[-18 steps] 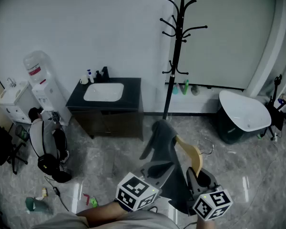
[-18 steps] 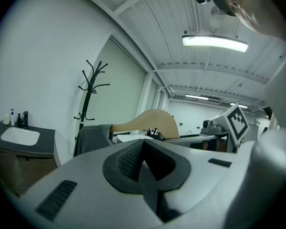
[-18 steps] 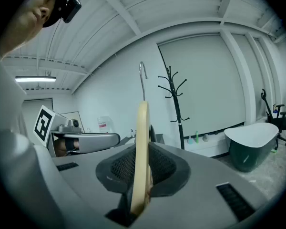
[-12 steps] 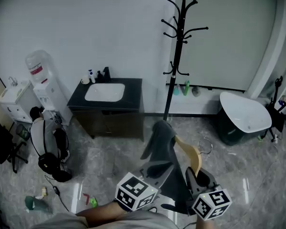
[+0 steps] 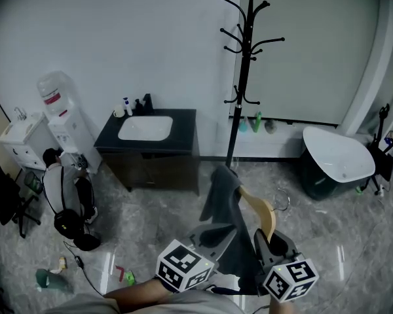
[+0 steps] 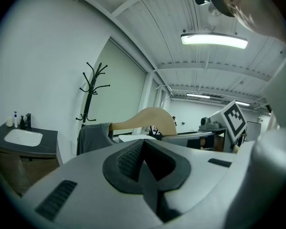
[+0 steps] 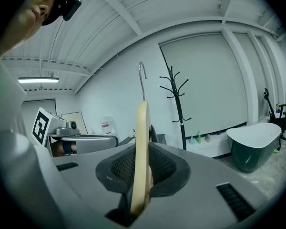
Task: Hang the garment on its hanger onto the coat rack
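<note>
A black coat rack point(image 5: 247, 57) stands against the far wall with bare hooks. A grey garment point(image 5: 221, 198) hangs on a pale wooden hanger point(image 5: 262, 212) low in the head view, short of the rack's foot. My right gripper point(image 5: 270, 244) is shut on one arm of the hanger point(image 7: 142, 147), whose metal hook point(image 7: 142, 78) points up. The rack point(image 7: 177, 99) lies ahead to the right of it. My left gripper point(image 5: 213, 233) sits just left of the garment, jaws shut point(image 6: 145, 161) with nothing visible between them. The garment point(image 6: 93, 135) and hanger point(image 6: 145, 120) show beyond it.
A dark vanity with a white sink point(image 5: 146, 128) stands left of the rack, with a water dispenser point(image 5: 59, 113) further left. A dark tub with a white rim point(image 5: 337, 159) sits at the right. Bags and headphones point(image 5: 69, 205) lie on the floor at the left. Small bottles point(image 5: 255, 121) line the wall.
Hardly anything differs. Both grippers and the hanger keep nearly the same place; the left gripper's marker cube has slid slightly down and left.
</note>
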Tool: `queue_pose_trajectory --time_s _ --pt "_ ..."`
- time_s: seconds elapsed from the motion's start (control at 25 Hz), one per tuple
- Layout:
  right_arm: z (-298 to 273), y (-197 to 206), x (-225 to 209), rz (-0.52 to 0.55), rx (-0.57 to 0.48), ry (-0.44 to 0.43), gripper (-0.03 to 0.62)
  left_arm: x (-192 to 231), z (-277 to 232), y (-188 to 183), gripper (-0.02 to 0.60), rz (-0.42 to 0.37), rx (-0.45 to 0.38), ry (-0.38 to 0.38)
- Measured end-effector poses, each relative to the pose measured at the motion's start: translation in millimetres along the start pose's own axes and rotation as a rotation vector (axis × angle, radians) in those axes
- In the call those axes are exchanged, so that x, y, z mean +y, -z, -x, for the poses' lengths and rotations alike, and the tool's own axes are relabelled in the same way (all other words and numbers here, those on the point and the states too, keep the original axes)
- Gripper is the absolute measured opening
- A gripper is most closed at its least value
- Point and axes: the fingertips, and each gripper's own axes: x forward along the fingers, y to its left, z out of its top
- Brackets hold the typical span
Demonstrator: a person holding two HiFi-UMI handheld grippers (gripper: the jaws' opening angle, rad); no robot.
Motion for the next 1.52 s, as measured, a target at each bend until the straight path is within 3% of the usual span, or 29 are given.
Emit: queue_pose_trajectory --time_s 0.48,0.76,1.12,1.52 --pt "-5.3 -26.7 -38.1 0.045 -0.022 -0.002 0.061 -1.7 -14.8 4.5 0.006 -0.007 0.009 -0.082" --pt "-42.0 -51.6 -51.4 0.065 -0.024 0.0 0.061 29.4 -35.1 -2.4 0.006 0.006 -0.003 -0.096" --pt "-158.4 -84.9 -69.0 0.093 -0.015 0.018 0.061 147.6 -79.0 -42.7 0.006 -0.034 -0.057 -0.113" --pt "-310.5 -134.0 -90.7 0.048 -0.035 0.067 0.061 288.5 -112.8 -89.6 0.006 -0.036 -0.072 -0.089"
